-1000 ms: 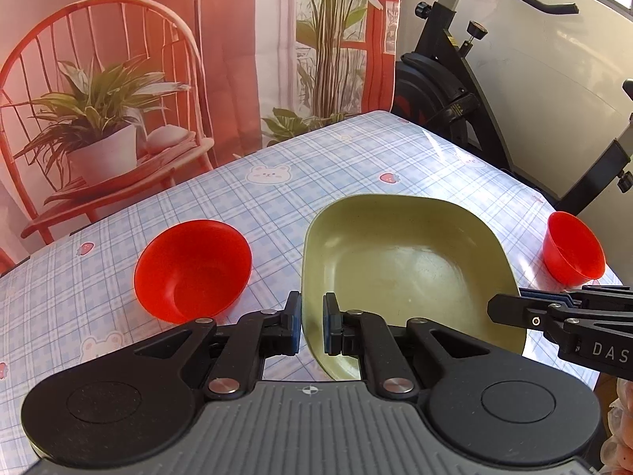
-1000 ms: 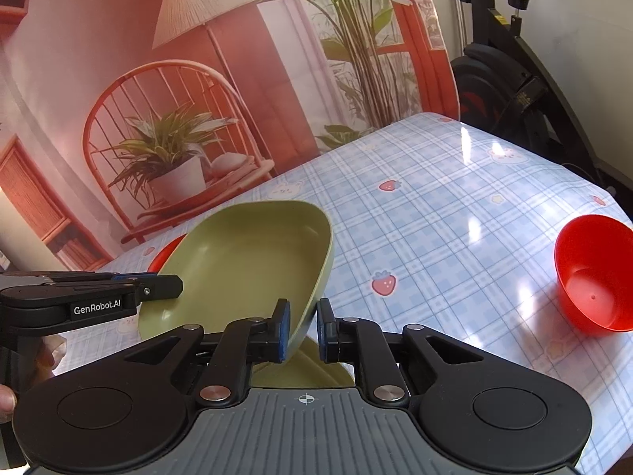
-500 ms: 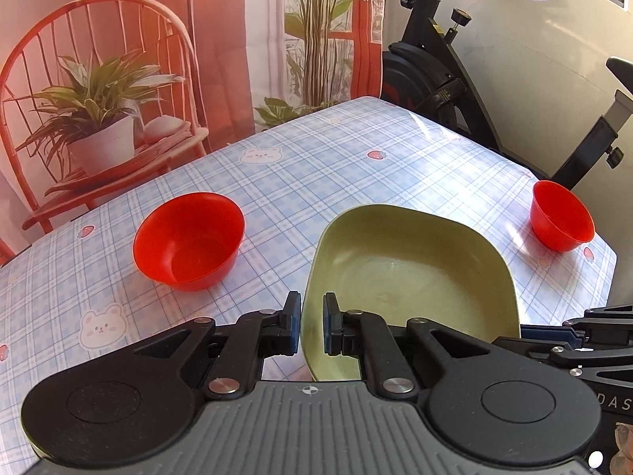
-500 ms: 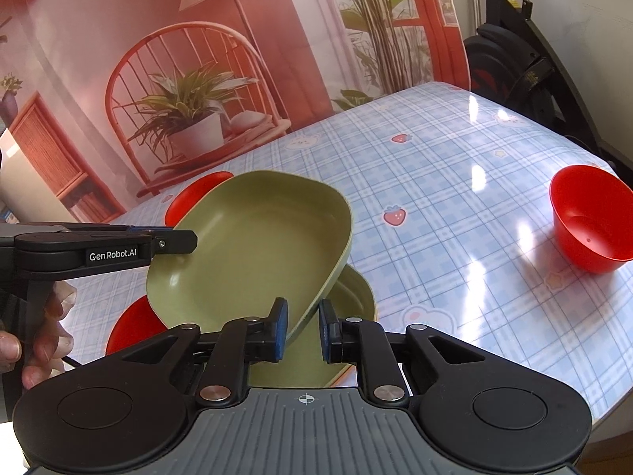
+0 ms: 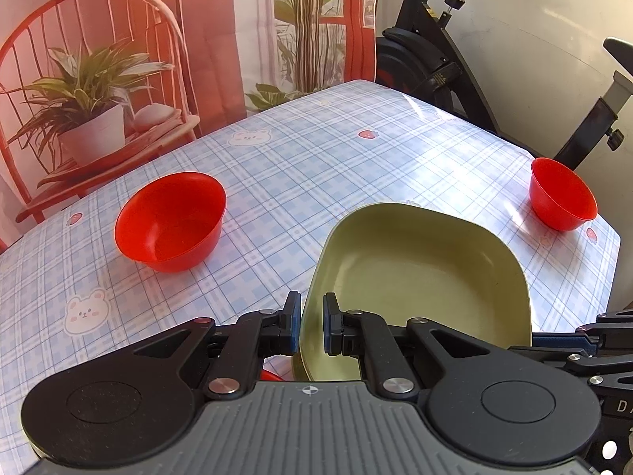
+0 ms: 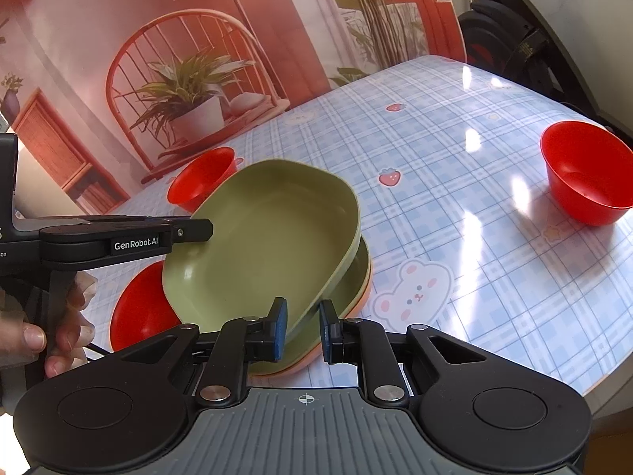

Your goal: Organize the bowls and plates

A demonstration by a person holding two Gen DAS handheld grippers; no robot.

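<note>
Both grippers hold one olive-green plate [image 5: 415,277] by opposite rims. In the left wrist view my left gripper [image 5: 312,324] is shut on its near-left rim, and my right gripper [image 5: 561,342] shows at the right edge. In the right wrist view the green plate [image 6: 269,237] hangs tilted, with my right gripper [image 6: 302,328] shut on its near rim and the left gripper [image 6: 198,230] on its left rim. Under it lies a second green plate [image 6: 358,277] on an orange plate [image 6: 366,297]. Three red bowls stand around: one behind [image 6: 201,178], one at the near left [image 6: 134,312], one at the right [image 6: 585,178].
The table [image 6: 455,150] has a glossy blue checked cloth, and its right edge [image 5: 613,245] runs close to the right red bowl [image 5: 561,198]. An exercise bike [image 5: 431,59] stands beyond the far right corner. A person's hand [image 6: 35,332] grips the left gripper's handle.
Both grippers have carried the green plate nearer and a little lower. It now sits tilted over the stack of a green and an orange plate, which has come into the right wrist view.
</note>
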